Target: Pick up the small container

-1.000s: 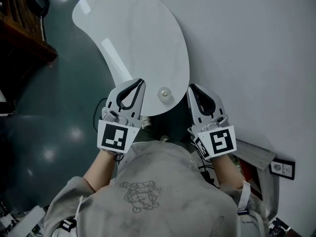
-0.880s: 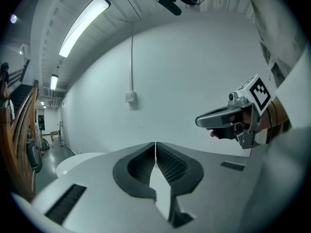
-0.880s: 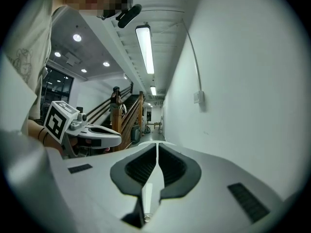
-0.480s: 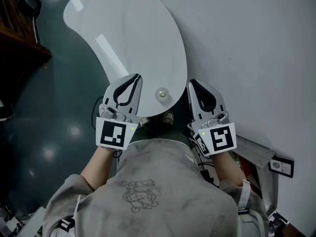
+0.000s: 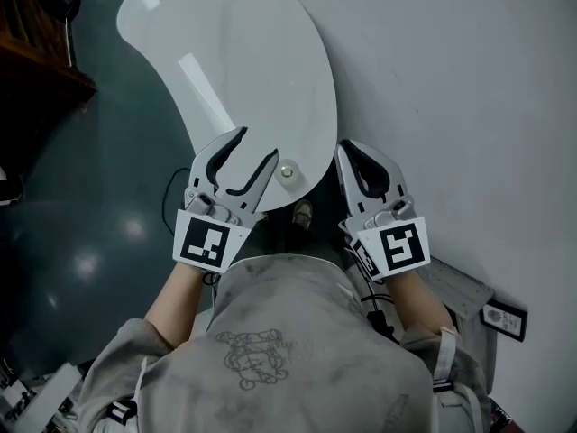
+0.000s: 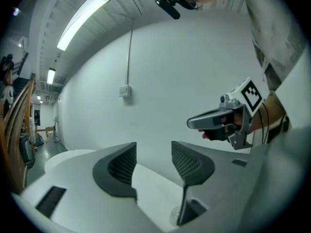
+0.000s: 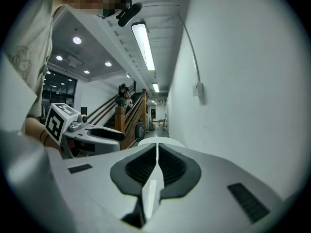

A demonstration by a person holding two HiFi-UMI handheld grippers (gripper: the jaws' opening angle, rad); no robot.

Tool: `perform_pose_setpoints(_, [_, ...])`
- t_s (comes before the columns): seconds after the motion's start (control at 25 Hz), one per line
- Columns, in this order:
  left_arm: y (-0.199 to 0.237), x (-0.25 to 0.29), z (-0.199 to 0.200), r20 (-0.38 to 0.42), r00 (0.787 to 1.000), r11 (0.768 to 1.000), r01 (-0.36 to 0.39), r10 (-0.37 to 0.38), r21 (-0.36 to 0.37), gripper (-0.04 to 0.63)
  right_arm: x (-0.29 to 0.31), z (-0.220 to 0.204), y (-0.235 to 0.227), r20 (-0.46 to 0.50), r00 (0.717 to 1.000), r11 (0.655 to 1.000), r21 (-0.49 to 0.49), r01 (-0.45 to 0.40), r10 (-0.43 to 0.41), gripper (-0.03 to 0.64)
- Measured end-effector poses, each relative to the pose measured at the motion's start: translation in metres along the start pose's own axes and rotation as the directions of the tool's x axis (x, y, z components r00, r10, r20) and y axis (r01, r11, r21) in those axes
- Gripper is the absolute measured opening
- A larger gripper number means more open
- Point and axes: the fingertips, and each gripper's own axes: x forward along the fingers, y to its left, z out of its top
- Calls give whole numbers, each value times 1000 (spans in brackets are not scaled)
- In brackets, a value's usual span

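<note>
White table (image 5: 243, 52) holds the small container (image 5: 288, 172) near its closest edge, and over that edge the left gripper (image 5: 256, 145) is opening its jaws, nothing between them yet, probably to fit around it, while the right gripper (image 5: 346, 148) sits shut beside the table.

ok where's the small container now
In the head view the small container sits near the white table's near edge, just right of the left gripper, whose fingers are opening with nothing between them, and left of the shut right gripper.
</note>
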Motion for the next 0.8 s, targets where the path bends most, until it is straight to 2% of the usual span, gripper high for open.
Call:
perform_pose_setpoints(0.04, [-5,5,-4,-2,1000,1000,23,-23,12,237,2,-1,-2,0,1000,1000,-3,-6,6,34])
perform_pose_setpoints(0.24, [-21,28,-32,6,997,997,81,-81,10,325,10,-9,-10,0,1000,1000,-1,-29,29,34])
perform_pose_setpoints(0.4, [-40,43,-58,0,990,987,139,-140,78,339,15,-24,-14,-23,999,999,9,-49,49,34])
perform_pose_setpoints(0.6, [-55,63,-110,-65,980,975,196,-190,101,339,26,-51,-16,-46,997,997,22,-69,70,34])
perform_pose_setpoints(0.8, [-73,75,-160,-131,956,949,282,-264,143,345,33,-80,-14,-66,993,995,51,-90,93,34])
